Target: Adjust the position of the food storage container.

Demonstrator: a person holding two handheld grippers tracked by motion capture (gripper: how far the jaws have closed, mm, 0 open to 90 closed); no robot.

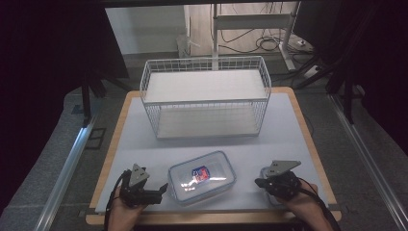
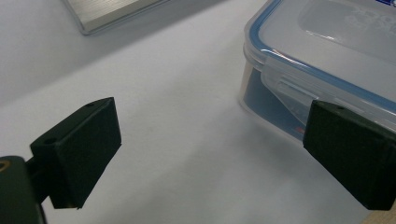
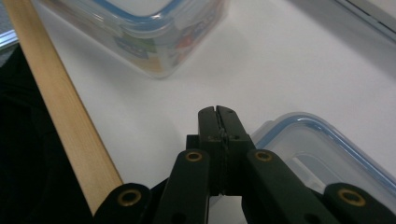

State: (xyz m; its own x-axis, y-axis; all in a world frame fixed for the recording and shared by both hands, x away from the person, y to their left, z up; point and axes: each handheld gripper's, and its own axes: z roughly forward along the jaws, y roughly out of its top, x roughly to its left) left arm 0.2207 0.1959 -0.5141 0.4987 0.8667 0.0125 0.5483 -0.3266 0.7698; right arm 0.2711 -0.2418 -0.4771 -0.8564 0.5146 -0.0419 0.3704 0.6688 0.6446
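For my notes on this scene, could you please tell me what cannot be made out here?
- Small box: high view, mostly hidden under the right gripper; right gripper view, cut by the edge.
- Big box: label too small; contents blurred behind its walls.
- Basket: far wall's lower part hidden behind its shelf.

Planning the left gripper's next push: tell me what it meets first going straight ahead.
Probably the clear box: its near latch side lies just beyond the left gripper's open jaws, slightly toward one jaw. Depth is uncertain.

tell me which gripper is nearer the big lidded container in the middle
Left. The left gripper sits right at the container's left end, open. The right gripper is shut, farther off to its right.
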